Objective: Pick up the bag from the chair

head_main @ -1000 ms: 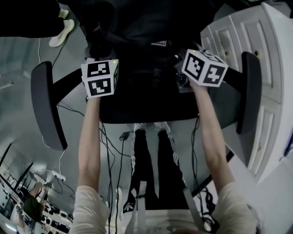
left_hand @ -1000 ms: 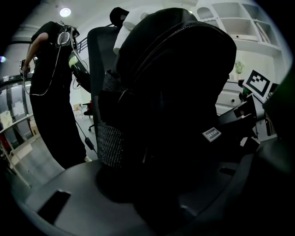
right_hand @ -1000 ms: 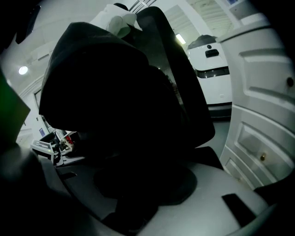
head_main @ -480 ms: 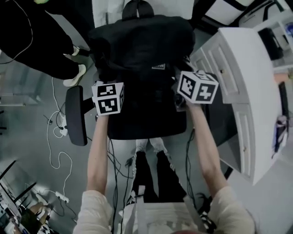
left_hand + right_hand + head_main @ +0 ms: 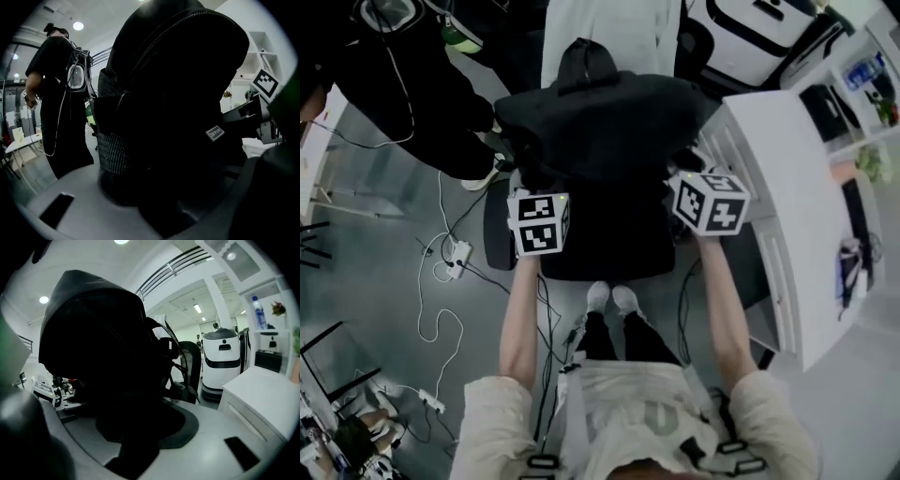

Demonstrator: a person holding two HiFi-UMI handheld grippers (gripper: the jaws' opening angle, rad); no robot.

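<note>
We see both bare forearms stretched forward and roughly parallel, elbows slightly out, the hands hidden under the marker cubes. The left tool [image 5: 542,192] and the right tool [image 5: 698,178] sit at either flank of the bag [image 5: 609,122], level with each other, at its lower half.

In the left gripper view the pale grey jaws run up along the bag's side with a dark fold of its fabric wedged between them, so we read this tool as clamped on the bag. The right gripper view shows the same: smooth grey jaw faces, one with a black rectangular slot, and black cloth pinched down into the gap between them.

The bag is a black backpack of matte woven fabric, rounded at the top. We note a curved zipper line [image 5: 173,28], a coarse mesh side pocket [image 5: 112,140] and a small grey sewn label [image 5: 214,133]. It stands upright over the black seat of the chair [image 5: 609,251]; we cannot tell whether its base touches the seat.

A white counter [image 5: 778,169] with panelled drawer fronts stands just right of the chair. A person in black [image 5: 384,84] stands at the far left, and thin cables [image 5: 441,319] trail over the glossy grey floor.
</note>
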